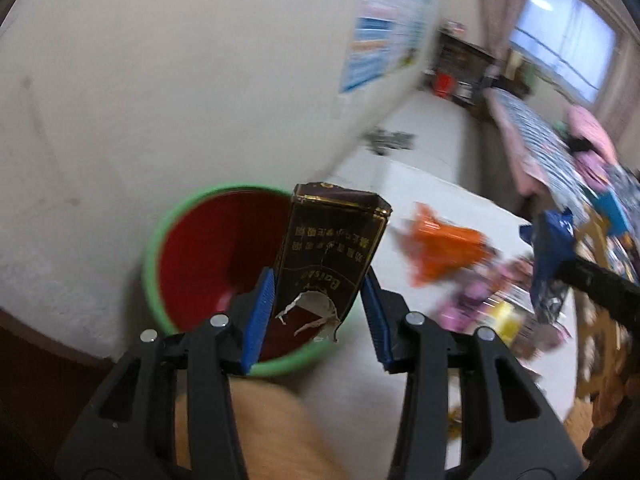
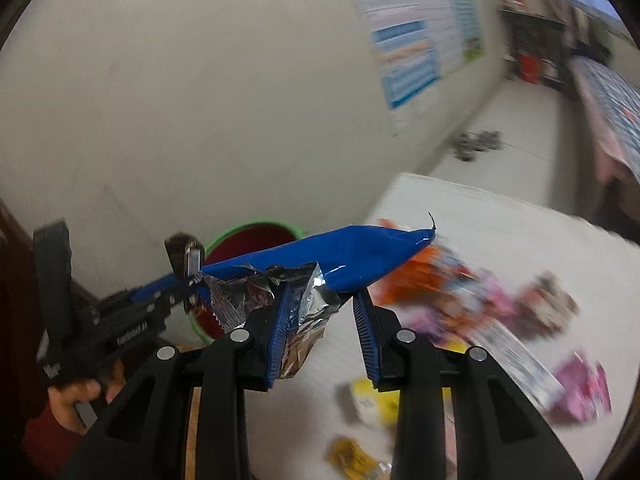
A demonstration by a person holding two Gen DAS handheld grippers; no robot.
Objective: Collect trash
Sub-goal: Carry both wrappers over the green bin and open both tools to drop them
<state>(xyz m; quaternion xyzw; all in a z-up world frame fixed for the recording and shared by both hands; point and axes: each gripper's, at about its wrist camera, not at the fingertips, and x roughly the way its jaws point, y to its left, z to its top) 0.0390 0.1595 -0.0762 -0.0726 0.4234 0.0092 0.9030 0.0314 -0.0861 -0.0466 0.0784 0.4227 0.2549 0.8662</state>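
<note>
My left gripper [image 1: 318,280] is shut on a dark brown torn cardboard pack [image 1: 332,240], held upright in front of the bin's mouth. The bin [image 1: 150,264] has a green rim and a red inside and stands against the wall. In the right wrist view my right gripper [image 2: 322,294] is shut on a blue foil wrapper [image 2: 360,256] with a crumpled silver inside. That view also shows the left gripper [image 2: 188,276] with the pack [image 2: 178,254] in front of the bin [image 2: 256,226], and a hand [image 2: 76,400] on its handle. The blue wrapper [image 1: 552,248] shows at the right of the left wrist view.
A white table [image 2: 480,220] carries several loose wrappers: an orange one [image 1: 444,248], pink ones [image 2: 584,392] and a yellow one [image 2: 372,400]. The pale wall behind the bin bears a poster [image 2: 416,32]. A bed [image 1: 532,132] runs along the far right.
</note>
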